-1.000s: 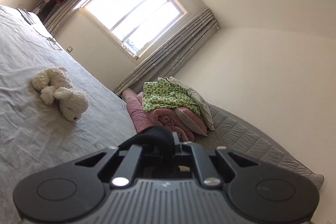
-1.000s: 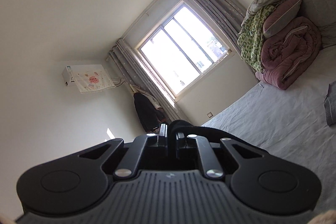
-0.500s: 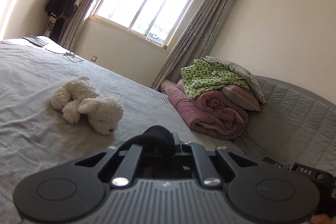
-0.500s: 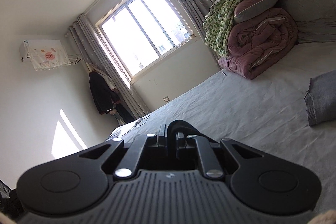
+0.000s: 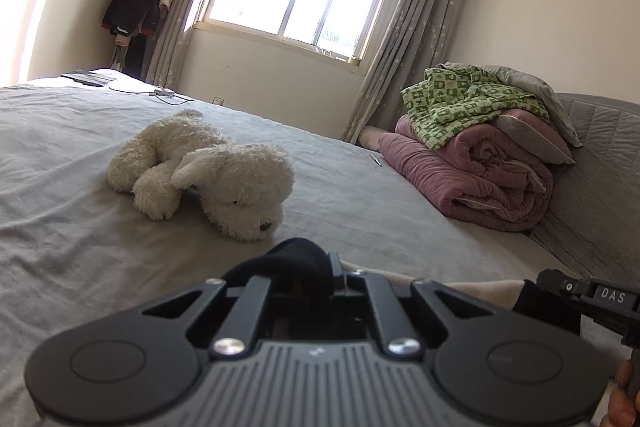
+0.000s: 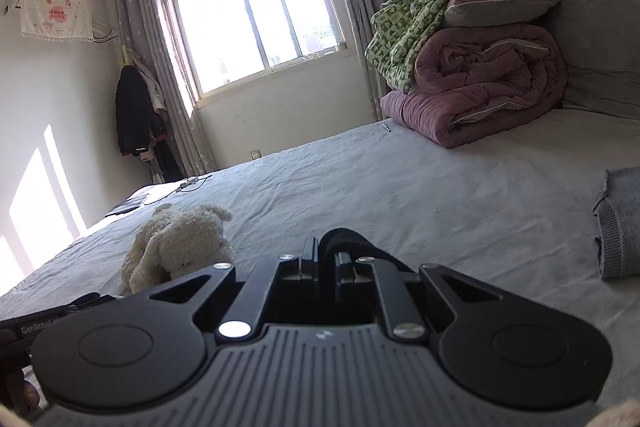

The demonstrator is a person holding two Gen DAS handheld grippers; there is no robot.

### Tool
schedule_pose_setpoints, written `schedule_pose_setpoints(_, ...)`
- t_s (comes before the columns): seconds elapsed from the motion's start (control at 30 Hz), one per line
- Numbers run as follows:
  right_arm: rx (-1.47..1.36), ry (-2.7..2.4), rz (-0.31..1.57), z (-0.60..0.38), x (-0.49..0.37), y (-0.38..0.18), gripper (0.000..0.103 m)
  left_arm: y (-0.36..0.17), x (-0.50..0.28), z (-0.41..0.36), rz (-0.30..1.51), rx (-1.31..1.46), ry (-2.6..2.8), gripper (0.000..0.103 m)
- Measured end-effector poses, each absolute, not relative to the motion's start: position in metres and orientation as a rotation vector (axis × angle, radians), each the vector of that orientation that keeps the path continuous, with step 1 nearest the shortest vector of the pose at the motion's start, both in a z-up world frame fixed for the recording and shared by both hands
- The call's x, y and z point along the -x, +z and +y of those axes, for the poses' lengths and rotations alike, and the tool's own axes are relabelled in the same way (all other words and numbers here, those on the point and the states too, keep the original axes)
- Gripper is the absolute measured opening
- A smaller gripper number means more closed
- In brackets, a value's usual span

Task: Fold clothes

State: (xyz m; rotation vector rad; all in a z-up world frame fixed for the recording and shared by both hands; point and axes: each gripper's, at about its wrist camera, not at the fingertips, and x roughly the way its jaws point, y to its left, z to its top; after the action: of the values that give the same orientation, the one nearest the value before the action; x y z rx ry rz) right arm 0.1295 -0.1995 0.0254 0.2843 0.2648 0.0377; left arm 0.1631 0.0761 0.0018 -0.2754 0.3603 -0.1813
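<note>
Over the grey bed [image 5: 360,211], both tongs are clamped on black cloth [image 5: 296,263]: the left tongs [image 5: 334,269] pinch one bunched edge, the right tongs [image 6: 326,259] another fold. Just beyond them lies a white plush dog [image 5: 208,167]. A folded grey garment [image 6: 620,223] rests at the right.

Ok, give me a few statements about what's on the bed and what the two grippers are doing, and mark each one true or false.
1. A white plush dog lies on the bed. True.
2. The left gripper is shut on black cloth. True.
3. The right gripper stands wide open and empty. False: it is closed on a dark fabric.
4. The green patterned garment lies flat mid-bed. False: it tops the purple quilt stack.
5. A grey knit item lies on the bed. True.
</note>
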Motion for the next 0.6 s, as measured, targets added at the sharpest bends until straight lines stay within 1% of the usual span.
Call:
schedule_pose_setpoints(0.2, -0.274, -0.014, 0.319, -0.193, -0.168, -0.009, 0.012, -0.032, -0.195, 0.082, 0.433, 0.319, -0.158, 0.007)
schedule_pose_setpoints(0.33, -0.266, -0.025, 0.359, -0.188, -0.186, -0.03, 0.012, -0.052, -0.219, 0.086, 0.537, 0.402, -0.134, 0.007)
schedule_pose_setpoints(0.4, -0.283, -0.028, 0.414, -0.19, -0.196, -0.038, 0.012, -0.062, -0.23, 0.083, 0.594, 0.417, -0.119, 0.008)
schedule_pose_setpoints(0.53, -0.356, -0.024, 0.563, -0.2, -0.218, -0.047, 0.012, -0.064, -0.234, 0.073, 0.601, 0.375, -0.102, 0.01)
schedule_pose_setpoints(0.6, -0.405, -0.014, 0.58, -0.206, -0.221, -0.05, 0.012, -0.064, -0.233, 0.072, 0.605, 0.369, -0.1, 0.01)
